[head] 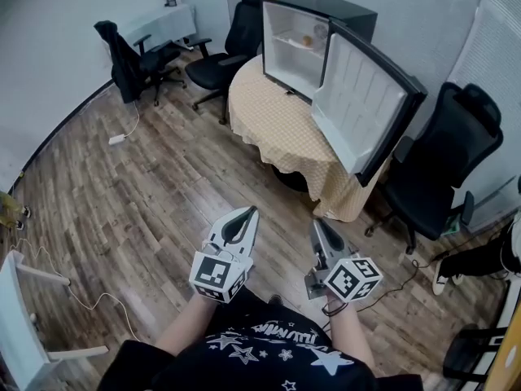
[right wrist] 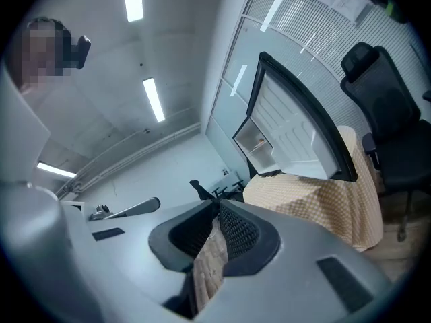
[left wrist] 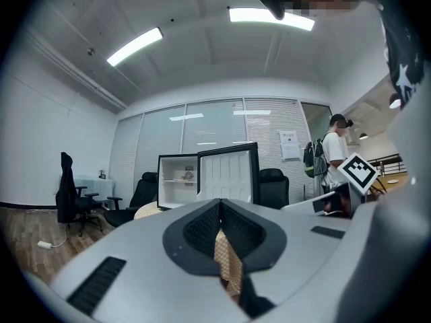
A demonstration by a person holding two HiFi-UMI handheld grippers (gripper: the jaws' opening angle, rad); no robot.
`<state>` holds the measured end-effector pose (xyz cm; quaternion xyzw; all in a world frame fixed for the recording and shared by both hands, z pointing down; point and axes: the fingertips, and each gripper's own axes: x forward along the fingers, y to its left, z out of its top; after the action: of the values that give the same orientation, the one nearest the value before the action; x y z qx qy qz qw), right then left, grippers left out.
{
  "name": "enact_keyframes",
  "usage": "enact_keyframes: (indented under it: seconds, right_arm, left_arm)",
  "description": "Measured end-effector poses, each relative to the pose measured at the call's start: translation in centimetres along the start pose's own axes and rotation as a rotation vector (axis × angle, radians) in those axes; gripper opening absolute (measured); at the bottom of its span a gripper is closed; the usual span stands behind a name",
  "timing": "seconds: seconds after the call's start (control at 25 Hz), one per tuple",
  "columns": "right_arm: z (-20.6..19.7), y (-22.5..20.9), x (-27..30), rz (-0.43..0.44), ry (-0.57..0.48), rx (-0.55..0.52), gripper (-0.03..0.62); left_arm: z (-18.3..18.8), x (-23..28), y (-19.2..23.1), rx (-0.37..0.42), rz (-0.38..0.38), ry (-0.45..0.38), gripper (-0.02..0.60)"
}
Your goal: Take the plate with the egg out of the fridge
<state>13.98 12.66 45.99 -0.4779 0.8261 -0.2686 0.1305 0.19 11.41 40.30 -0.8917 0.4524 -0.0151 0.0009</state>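
A small black fridge (head: 303, 39) stands with its door (head: 362, 104) swung wide on a round table (head: 277, 125) covered in a checkered cloth. On its upper shelf lies the plate with the egg (head: 308, 41), small and far off. In the left gripper view the fridge (left wrist: 178, 180) and the plate (left wrist: 186, 177) also show. Both grippers are held close to my body, well short of the table. My left gripper (head: 251, 211) is shut on nothing, jaws meeting (left wrist: 219, 204). The right gripper (head: 317, 223) is likewise shut and empty (right wrist: 217, 210).
Black office chairs stand at the back left (head: 130, 59), behind the table (head: 220, 55) and right of it (head: 444, 161). A power strip and cable (head: 116, 139) lie on the wood floor. A person with a backpack (left wrist: 332, 157) stands at the right.
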Motion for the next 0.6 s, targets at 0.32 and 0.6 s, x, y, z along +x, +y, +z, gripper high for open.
enact_keyframes:
  seconds: [0.32,0.6]
  right_arm:
    - [1.9,0.8,0.2,0.091,-0.167,0.145,0.051]
    - [0.9,1.7,3.2,0.064,-0.135,0.074,0.051]
  left_arm:
    - [-1.5,0.4,1.1,-0.029,-0.01,0.027,0.008]
    - [-2.0,-0.7,4.9,-0.047,0.007,0.041,0.008]
